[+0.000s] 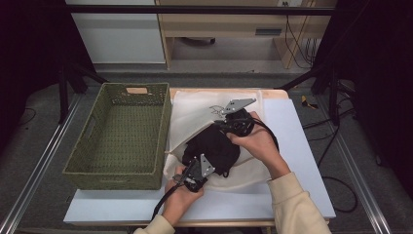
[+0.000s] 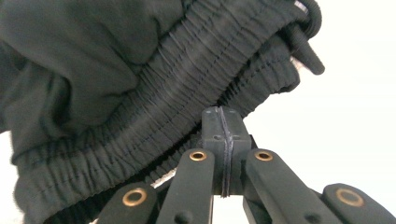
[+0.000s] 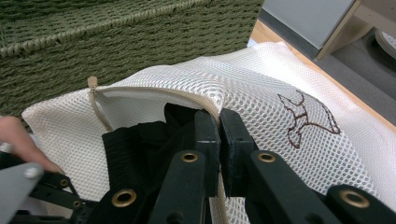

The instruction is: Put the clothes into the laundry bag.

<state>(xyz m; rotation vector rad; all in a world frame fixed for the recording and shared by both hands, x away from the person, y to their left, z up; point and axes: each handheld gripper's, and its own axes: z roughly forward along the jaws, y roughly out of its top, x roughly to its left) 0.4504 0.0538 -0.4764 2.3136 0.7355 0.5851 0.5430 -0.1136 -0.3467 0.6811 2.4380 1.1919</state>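
A black garment [image 1: 212, 148] lies mid-table, partly tucked into the open mouth of a white mesh laundry bag [image 1: 195, 109]; most of it is outside. The left gripper [image 1: 196, 174] is clamped shut at its elastic waistband. The right gripper [image 1: 236, 117] pinches the bag's zipped edge. A green basket [image 1: 119, 136] sits left.

Left hand [image 1: 182, 192] low near the table edge, left gripper [image 2: 226, 122] jaws pressed together, right hand [image 1: 258, 141] farther forward, right gripper [image 3: 219, 126] jaws closed, both forearms in pale sleeves.
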